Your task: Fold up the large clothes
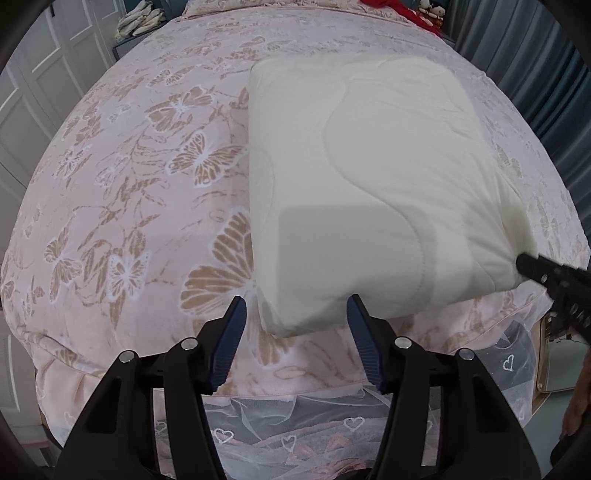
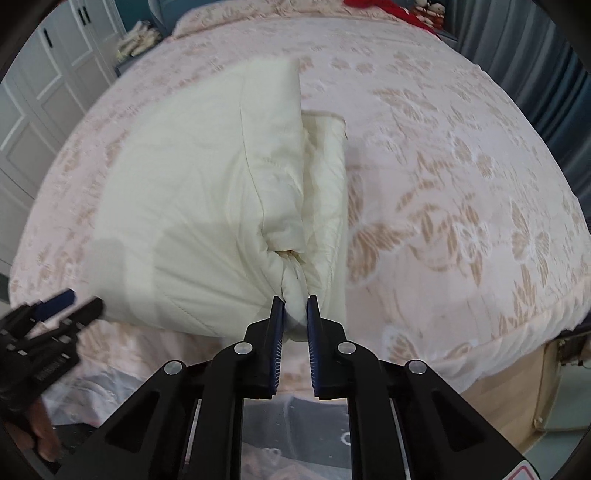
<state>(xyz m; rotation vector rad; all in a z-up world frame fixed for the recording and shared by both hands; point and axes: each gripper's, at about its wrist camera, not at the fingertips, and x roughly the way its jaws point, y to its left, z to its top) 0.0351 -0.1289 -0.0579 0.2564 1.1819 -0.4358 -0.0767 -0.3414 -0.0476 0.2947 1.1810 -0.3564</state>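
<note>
We're over the bed now, and the cream quilted folded blanket (image 1: pixel 369 177) lies on the pink bedspread with tan butterfly pattern (image 1: pixel 129 184), close to the near edge of the bed. Our left hand-held gripper (image 1: pixel 297 306) hangs just above the blanket's near left corner, blue pads apart, the corner sitting between them, and neither pad presses the fabric as far as we can see. Over to the other side: our right hand-held gripper (image 2: pixel 295 306) is clamped on the blanket's near right edge, a bunched knot of cream cloth squeezed between the two pads, with creases radiating away from the pinch. In the right wrist view the stacked layers show along that side, the fold's open edge (image 2: pixel 321 155) facing right. The left wrist view catches the right gripper's black tip at the blanket's right corner; the right wrist view catches the left one, blurred, at the lower left. Below the bedspread a sheer white skirt with small heart outlines (image 1: pixel 288 417) drapes down the bed's front. Far back, a red cloth (image 1: pixel 402 11) lies at the head of the bed, and white panelled cupboard doors (image 1: pixel 48 59) stand to the left.
</note>
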